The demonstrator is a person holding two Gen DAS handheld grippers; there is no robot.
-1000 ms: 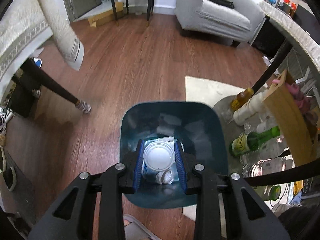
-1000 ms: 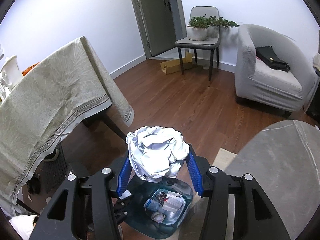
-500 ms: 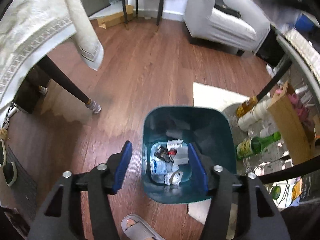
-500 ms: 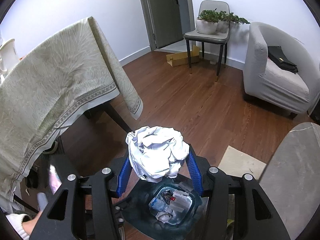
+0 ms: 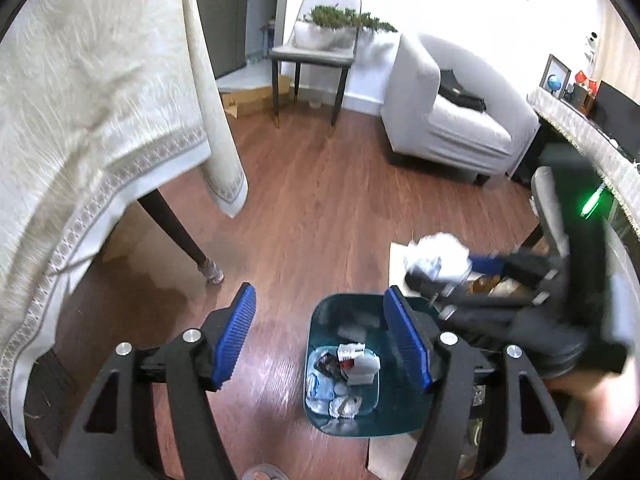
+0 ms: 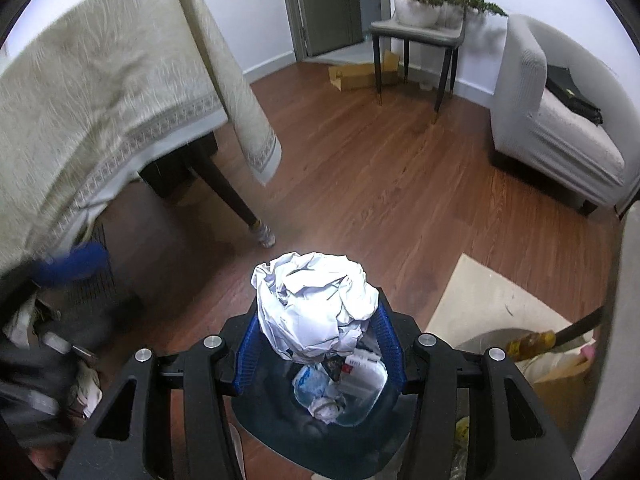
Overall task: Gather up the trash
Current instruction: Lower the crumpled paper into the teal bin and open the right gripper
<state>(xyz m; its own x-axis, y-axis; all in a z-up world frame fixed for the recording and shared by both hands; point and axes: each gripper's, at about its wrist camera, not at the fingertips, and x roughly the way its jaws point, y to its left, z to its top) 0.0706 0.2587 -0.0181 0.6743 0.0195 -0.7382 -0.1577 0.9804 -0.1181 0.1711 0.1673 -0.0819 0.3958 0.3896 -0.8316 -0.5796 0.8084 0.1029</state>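
A dark teal trash bin stands on the wood floor with several wrappers and crumpled papers inside; it also shows in the right wrist view. My left gripper is open and empty, above the bin's left side. My right gripper is shut on a crumpled white paper ball and holds it right over the bin. In the left wrist view the right gripper with the paper ball shows blurred at right.
A table with a cream cloth and a dark leg stands at left. A grey armchair and a chair with a plant stand at the back. A beige mat and bottle lie at right.
My left gripper opened and let go of the white cup into the bin, then lifted up and back. My right gripper moved over the bin with the paper ball.
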